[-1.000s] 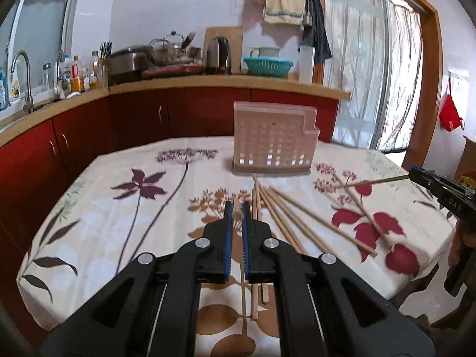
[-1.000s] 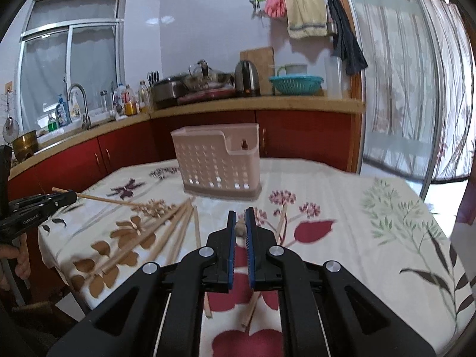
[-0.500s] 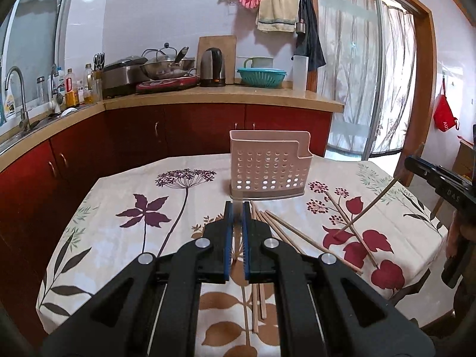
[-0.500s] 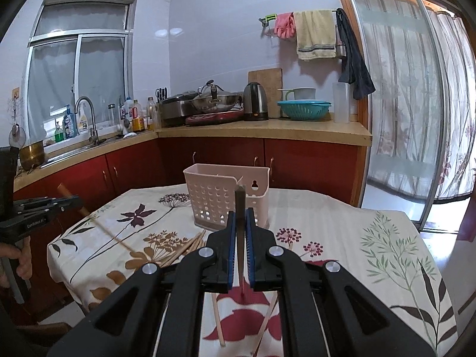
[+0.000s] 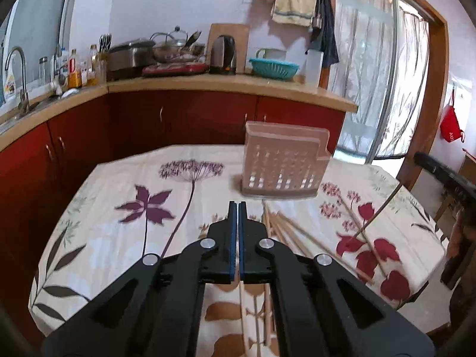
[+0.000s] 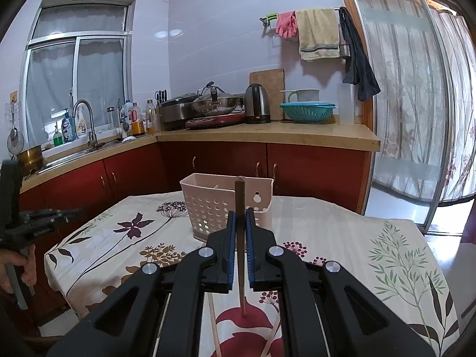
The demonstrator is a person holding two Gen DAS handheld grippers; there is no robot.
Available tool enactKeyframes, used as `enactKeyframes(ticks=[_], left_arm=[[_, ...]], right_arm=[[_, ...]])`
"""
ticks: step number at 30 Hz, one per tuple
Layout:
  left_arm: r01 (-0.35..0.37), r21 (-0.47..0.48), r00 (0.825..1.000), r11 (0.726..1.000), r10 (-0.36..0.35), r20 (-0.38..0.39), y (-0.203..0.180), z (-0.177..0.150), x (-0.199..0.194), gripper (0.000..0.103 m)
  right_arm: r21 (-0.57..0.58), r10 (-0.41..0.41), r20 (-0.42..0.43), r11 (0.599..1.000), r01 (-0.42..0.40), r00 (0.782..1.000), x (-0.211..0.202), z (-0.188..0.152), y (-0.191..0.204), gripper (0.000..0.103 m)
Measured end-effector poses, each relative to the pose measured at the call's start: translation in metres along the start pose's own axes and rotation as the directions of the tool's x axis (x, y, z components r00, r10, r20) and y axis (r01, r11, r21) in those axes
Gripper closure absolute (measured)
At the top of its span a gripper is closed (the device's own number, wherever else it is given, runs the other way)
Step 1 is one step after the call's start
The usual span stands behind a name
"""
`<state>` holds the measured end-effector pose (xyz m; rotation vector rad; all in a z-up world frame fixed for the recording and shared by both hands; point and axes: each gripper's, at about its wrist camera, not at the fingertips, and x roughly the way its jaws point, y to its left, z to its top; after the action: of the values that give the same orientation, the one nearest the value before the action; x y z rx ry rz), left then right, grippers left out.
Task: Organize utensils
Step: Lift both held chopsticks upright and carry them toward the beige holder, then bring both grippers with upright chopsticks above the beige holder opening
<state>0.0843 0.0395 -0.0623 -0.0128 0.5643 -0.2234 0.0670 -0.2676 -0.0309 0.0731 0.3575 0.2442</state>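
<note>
A pink perforated utensil holder (image 5: 284, 165) stands on the flowered tablecloth; it also shows in the right wrist view (image 6: 208, 208). Several wooden chopsticks (image 5: 285, 232) lie on the cloth in front of it. My right gripper (image 6: 240, 217) is shut on one chopstick (image 6: 239, 238), held upright with its lower tip near the cloth. That gripper (image 5: 446, 175) and chopstick (image 5: 377, 217) show at the right of the left wrist view. My left gripper (image 5: 237, 208) is shut and empty, above the table.
The table edge (image 6: 59, 270) drops off at left. Red cabinets and a counter (image 6: 267, 134) with kettle, pans and a teal basket stand behind. Loose chopsticks (image 6: 214, 324) lie under the right gripper. A curtained glass door (image 6: 416, 119) is at right.
My right gripper has lifted its chopstick higher and turned it from slanted to upright. The left gripper has drifted a little and stayed shut.
</note>
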Motion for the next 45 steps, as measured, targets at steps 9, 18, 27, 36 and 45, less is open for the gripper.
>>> enactKeyframes(ticks=[9,18,27,36,45], left_arm=[[-0.045,-0.036,0.997,0.998,0.043,-0.071,0.008,-0.042,-0.017,0.091],[-0.048,-0.026,0.994,0.999,0.045,-0.104,-0.004,-0.081,-0.04,0.067],[-0.028,-0.029,0.984,0.999,0.023,-0.175,-0.019,-0.123,-0.052,0.066],[-0.021,-0.037,0.967,0.999,0.011,-0.255,-0.02,-0.163,-0.058,0.066],[-0.031,-0.033,0.95,0.999,0.019,-0.311,-0.017,-0.175,-0.052,0.067]], right_arm=[[-0.003,0.0,0.004,1.0,0.0,1.0,-0.009,-0.005,0.005,0.096],[0.004,-0.006,0.017,1.0,0.006,1.0,-0.029,-0.018,0.009,0.096],[0.0,0.002,0.026,1.0,-0.002,1.0,-0.043,-0.029,0.013,0.096],[-0.007,0.005,0.032,1.0,-0.005,0.999,-0.052,-0.038,0.018,0.096],[-0.011,0.007,0.033,1.0,-0.006,0.999,-0.055,-0.042,0.02,0.096]])
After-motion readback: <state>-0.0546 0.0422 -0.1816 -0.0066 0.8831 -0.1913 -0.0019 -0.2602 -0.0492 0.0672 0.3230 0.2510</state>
